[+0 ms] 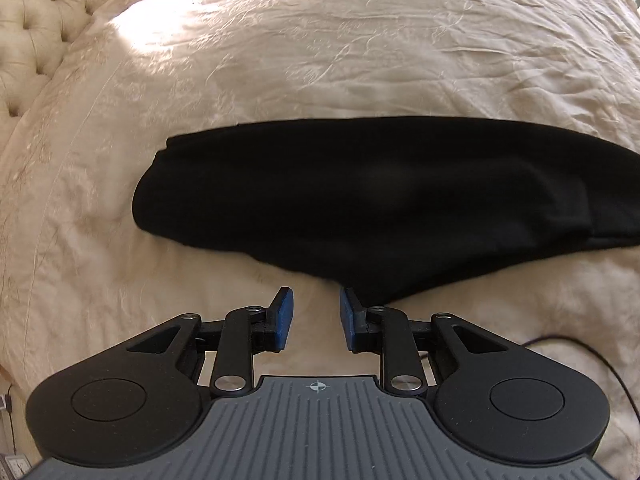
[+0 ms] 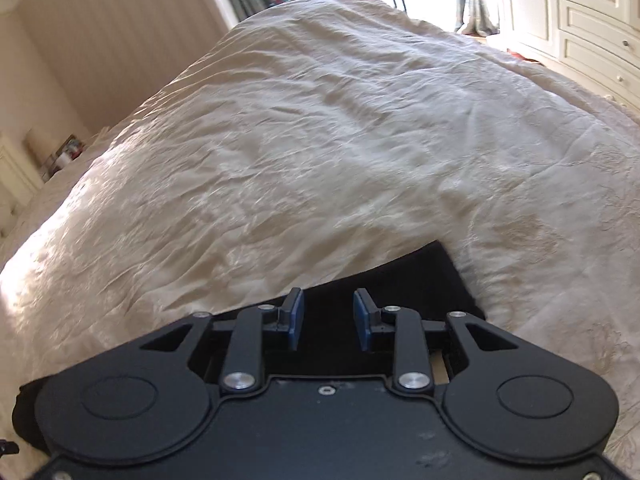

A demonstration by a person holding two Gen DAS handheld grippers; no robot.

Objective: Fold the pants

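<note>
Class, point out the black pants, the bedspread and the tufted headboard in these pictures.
black pants [image 1: 380, 196], left wrist view, middle of the folded cloth.
bedspread [image 2: 320, 140], right wrist view, bare wrinkled middle.
tufted headboard [image 1: 36, 28], left wrist view, buttoned padding.

No legible text, brand name, label or number appears in either view. The only sign is a small crosshair target mark [image 1: 318, 387], a circle quartered by a cross, printed at the front centre of the grey ribbed housing [image 1: 320, 432] in the left wrist view. The black housing in the right wrist view carries no readable marking.
</note>
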